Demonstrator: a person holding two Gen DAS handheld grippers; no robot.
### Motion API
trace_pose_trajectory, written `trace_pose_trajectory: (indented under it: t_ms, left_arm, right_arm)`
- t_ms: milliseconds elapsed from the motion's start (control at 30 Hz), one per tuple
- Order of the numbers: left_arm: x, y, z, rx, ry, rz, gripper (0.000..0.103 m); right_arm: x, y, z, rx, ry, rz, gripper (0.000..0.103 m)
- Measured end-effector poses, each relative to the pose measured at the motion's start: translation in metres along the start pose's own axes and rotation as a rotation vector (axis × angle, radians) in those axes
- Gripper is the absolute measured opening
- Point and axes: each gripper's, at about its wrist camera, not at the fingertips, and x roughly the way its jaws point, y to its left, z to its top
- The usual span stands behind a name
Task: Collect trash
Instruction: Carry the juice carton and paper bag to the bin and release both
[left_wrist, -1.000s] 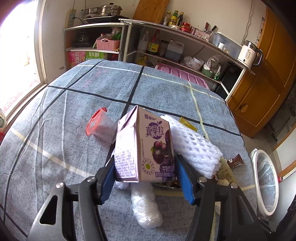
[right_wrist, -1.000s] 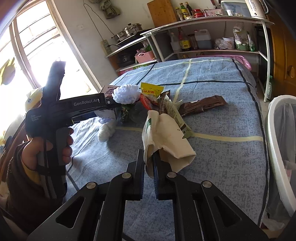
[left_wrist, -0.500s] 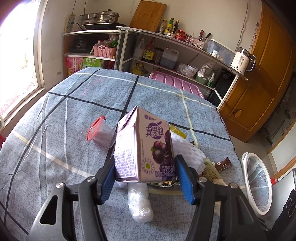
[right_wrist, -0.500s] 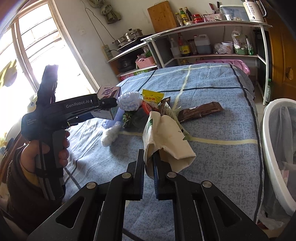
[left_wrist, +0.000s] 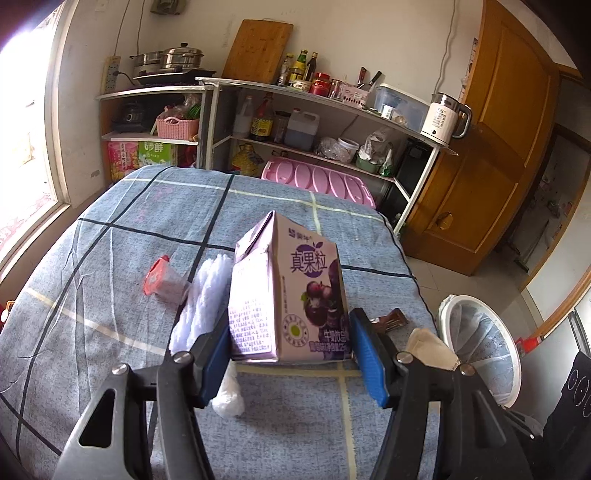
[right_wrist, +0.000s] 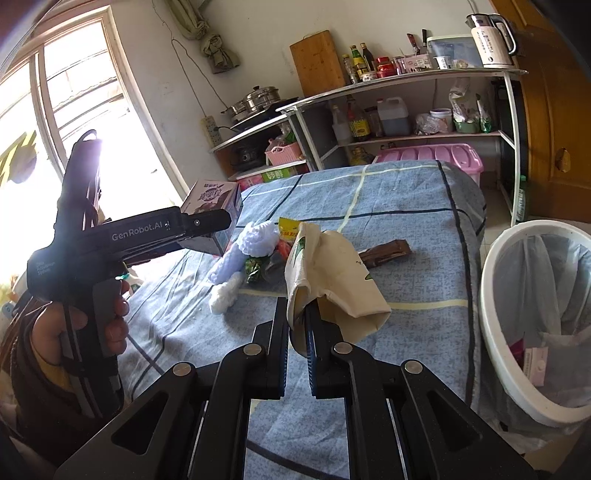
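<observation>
My left gripper (left_wrist: 291, 354) is shut on a purple drink carton (left_wrist: 291, 291) and holds it above the blue checked table (left_wrist: 110, 258). The carton also shows in the right wrist view (right_wrist: 214, 201). My right gripper (right_wrist: 298, 328) is shut on a crumpled beige paper cup (right_wrist: 332, 280), held above the table's right side. The cup's edge shows in the left wrist view (left_wrist: 428, 347). A white bin (right_wrist: 535, 325) with a plastic liner stands on the floor to the right; it also shows in the left wrist view (left_wrist: 480, 339).
On the table lie white foam nets (right_wrist: 255, 240), a yellow wrapper (right_wrist: 290, 230), a brown wrapper (right_wrist: 386, 251) and a red-lidded plastic cup (left_wrist: 164, 280). Shelves with bottles and pots (left_wrist: 295, 122) stand behind. A wooden door (left_wrist: 491, 147) is at the right.
Both grippers have risen and shifted toward the bin with their loads. The bin now shows larger in both views.
</observation>
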Motion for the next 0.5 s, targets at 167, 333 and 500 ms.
trace_pose_trajectory:
  t_ms: [167, 333, 500]
  left_arm:
    - [-0.004, -0.03, -0.001, 0.051, -0.006, -0.037, 0.063]
    - [-0.001, -0.063, -0.003, 0.103, 0.003, -0.09, 0.063]
    - [0.008, -0.102, -0.007, 0.165, 0.023, -0.153, 0.063]
  right_arm:
    - [-0.021, -0.015, 0.004, 0.015, -0.039, -0.04, 0.009]
    - [-0.044, -0.035, 0.006, 0.033, -0.07, -0.098, 0.009]
    - [-0.07, -0.059, 0.005, 0.068, -0.1, -0.166, 0.009]
